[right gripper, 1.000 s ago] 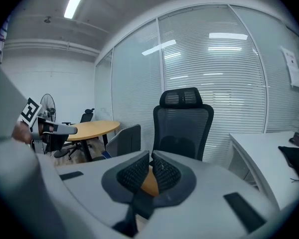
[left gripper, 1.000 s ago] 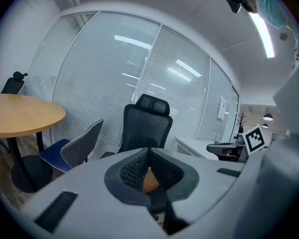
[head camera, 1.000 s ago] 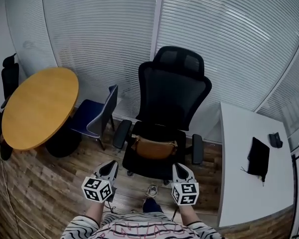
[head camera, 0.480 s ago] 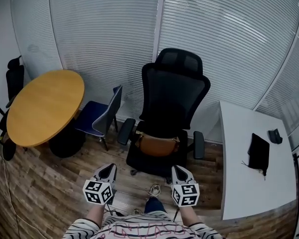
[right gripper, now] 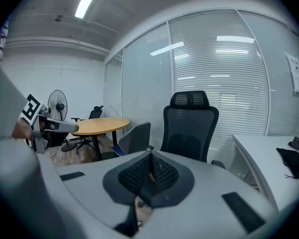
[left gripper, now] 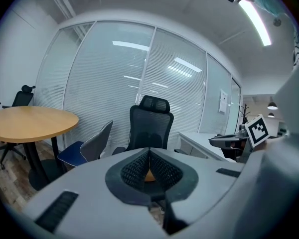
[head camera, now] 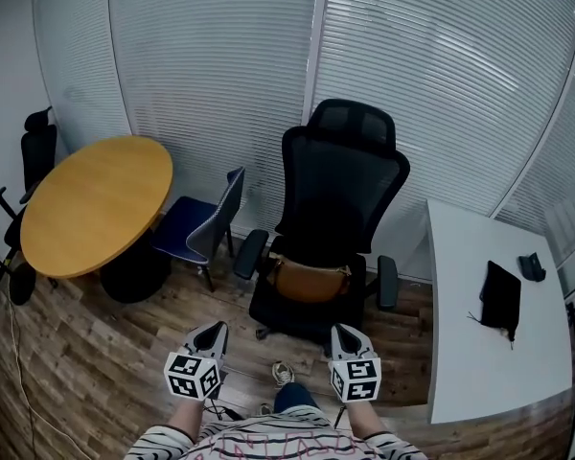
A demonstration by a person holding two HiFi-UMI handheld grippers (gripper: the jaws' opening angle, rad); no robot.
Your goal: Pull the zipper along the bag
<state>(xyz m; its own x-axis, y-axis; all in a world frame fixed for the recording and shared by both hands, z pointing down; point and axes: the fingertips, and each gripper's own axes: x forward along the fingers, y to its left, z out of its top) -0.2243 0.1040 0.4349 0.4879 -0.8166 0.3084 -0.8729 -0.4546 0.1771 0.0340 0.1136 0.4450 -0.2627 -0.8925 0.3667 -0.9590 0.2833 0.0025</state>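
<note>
- Since a second ago the head view has shifted: the black office chair (head camera: 343, 190) and the round wooden table (head camera: 96, 204) sit further right in the picture, while both grippers stay low in front of the person, still short of the chair.
- The small gap between each pair of jaws a second ago has gone.
- The left gripper (head camera: 211, 327) is clenched: in the left gripper view its ribbed pads (left gripper: 134, 168) meet tip to tip with nothing caught between them.
- The right gripper (head camera: 343, 330) is likewise clenched and empty: in the right gripper view its pads (right gripper: 164, 172) press together, having just finished closing.
- The tan bag (head camera: 310, 281) lies across the chair's seat, between the two armrests, its long side running left to right.
- Both grippers point toward the chair, one to each side of the bag, and neither touches it.
- Through the notch below the closed jaws, a sliver of the bag's tan shows in each gripper view.
- A blue chair (head camera: 206, 228) stands between the round table and the office chair.
- To the right a white desk (head camera: 489, 362) carries a flat black item (head camera: 501, 300).
- The floor (head camera: 96, 372) is wood plank, and white blinds (head camera: 220, 75) cover the glass wall behind the chairs.
</note>
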